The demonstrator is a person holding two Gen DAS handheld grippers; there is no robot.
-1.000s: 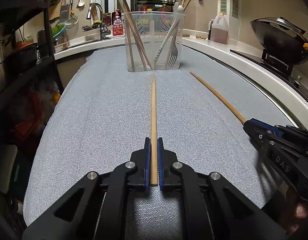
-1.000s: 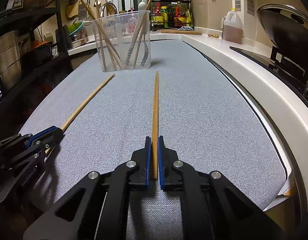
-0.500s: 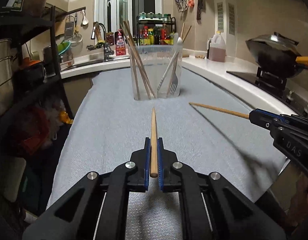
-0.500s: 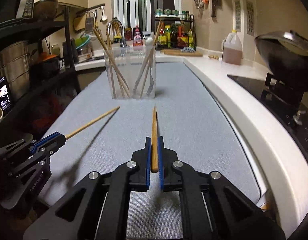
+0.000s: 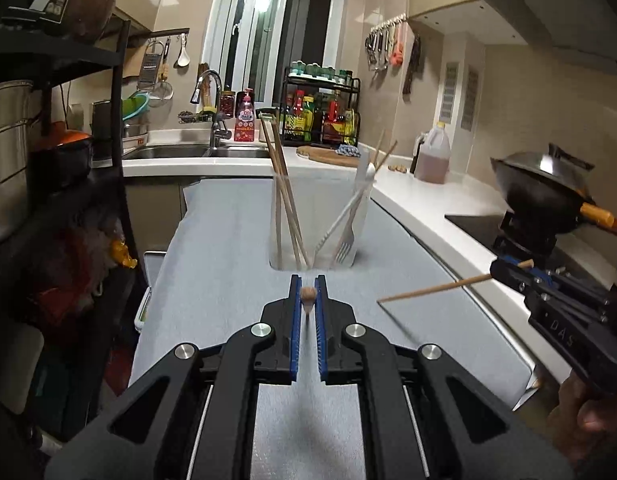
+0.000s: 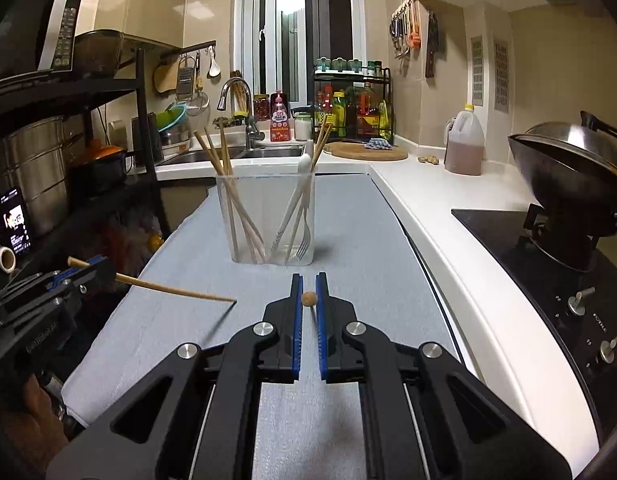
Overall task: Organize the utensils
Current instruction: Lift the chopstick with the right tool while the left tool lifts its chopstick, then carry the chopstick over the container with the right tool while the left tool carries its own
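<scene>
The left gripper (image 5: 307,300) is clamped on a chopstick (image 5: 308,294), its blue pads nearly together with only the stick's width between them. From the left wrist view the stick is seen end-on, a round brown butt with the shaft dropping away below it. From the right wrist view that same stick runs from the left gripper at 9 o'clock toward the middle, tip lowest, clear of the cloth with its shadow beneath.

The right gripper (image 6: 308,300) grasps a second chopstick (image 6: 309,298) the same way, pads close on its rounded end. In the left wrist view this one slants from 3 o'clock inward, tip down, above the cloth.

Both hover over a grey cloth (image 6: 348,232) covering the counter. At 12 o'clock from each gripper stands a clear holder (image 6: 265,220), upright on the cloth. Inside lean more chopsticks to its left side, and to its right a white utensil and a fork (image 6: 304,236), tines down.

A white worktop (image 6: 428,200) borders the cloth at 2 o'clock, carrying a jug (image 6: 463,148) of brown liquid and a wok (image 6: 568,184) on a black hob. A sink and tap (image 6: 238,96) sit at 11 o'clock, a black shelf rack at 9 o'clock.

The held chopsticks are plain light wood, tapering thin to the tip.
</scene>
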